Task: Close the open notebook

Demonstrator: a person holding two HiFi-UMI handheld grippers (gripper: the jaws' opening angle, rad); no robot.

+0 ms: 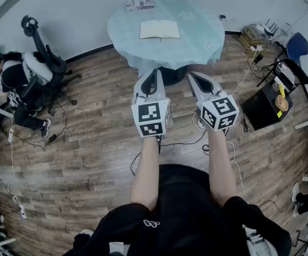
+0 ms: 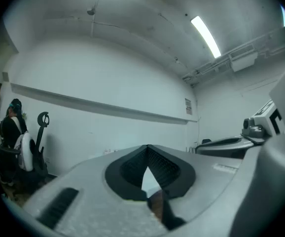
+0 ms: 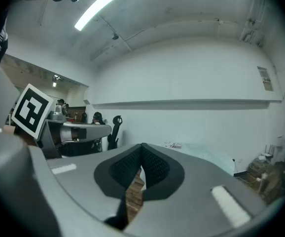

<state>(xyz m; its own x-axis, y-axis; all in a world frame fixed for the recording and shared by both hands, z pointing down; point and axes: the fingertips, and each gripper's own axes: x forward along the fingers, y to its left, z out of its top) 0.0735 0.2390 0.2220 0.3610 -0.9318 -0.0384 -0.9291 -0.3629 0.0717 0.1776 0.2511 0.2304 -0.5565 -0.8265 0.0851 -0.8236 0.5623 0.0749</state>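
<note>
The open notebook (image 1: pixel 159 29) lies flat, pages up, on a round table with a pale blue cloth (image 1: pixel 196 41) at the top of the head view. Both grippers are held level over the wood floor, short of the table's near edge and touching nothing. My left gripper (image 1: pixel 152 73) has its jaws together at the tips with nothing between them, as the left gripper view (image 2: pixel 147 149) also shows. My right gripper (image 1: pixel 192 76) is shut and empty too (image 3: pixel 142 149). The right gripper view shows the table (image 3: pixel 209 156) ahead; the notebook is hidden there.
A small printed box (image 1: pixel 139 5) lies at the table's far edge. A seated person and an office chair (image 1: pixel 42 63) are at the left. A black case (image 1: pixel 263 106), a blue chair (image 1: pixel 298 46), cartons and cables crowd the right side of the floor.
</note>
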